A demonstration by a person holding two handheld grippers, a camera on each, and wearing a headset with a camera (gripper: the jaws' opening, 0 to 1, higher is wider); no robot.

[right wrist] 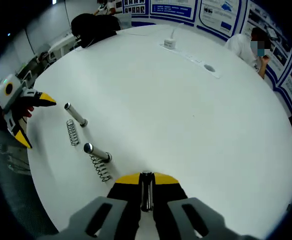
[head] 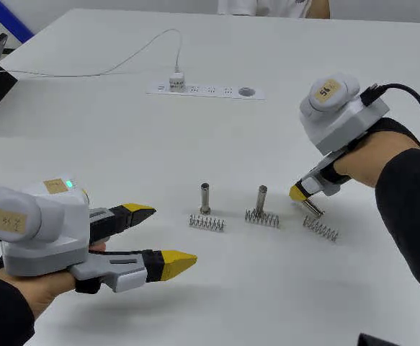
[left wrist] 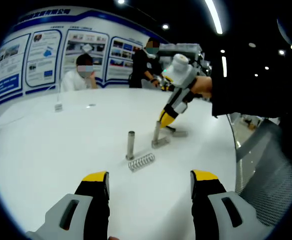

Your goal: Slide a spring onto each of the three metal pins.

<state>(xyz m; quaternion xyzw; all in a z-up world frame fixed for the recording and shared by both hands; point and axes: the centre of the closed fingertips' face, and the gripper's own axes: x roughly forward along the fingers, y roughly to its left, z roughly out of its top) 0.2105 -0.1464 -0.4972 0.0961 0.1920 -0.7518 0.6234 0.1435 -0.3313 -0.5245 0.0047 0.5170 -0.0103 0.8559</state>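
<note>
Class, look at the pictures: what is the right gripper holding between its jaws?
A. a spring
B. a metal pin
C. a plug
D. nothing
B: in the right gripper view, the right gripper is shut on a metal pin, while the springs lie loose on the table.

third pin (right wrist: 146,192) mostly buried between the right tongs (right wrist: 146,176) in the right gripper view, only a strip of shaft shows. Head view: just one end pokes out under them. power strip cable (head: 58,73) runs off the left edge, person (head: 267,7) cut off at top. wall posters (left wrist: 43,57): text too small to read.
</note>
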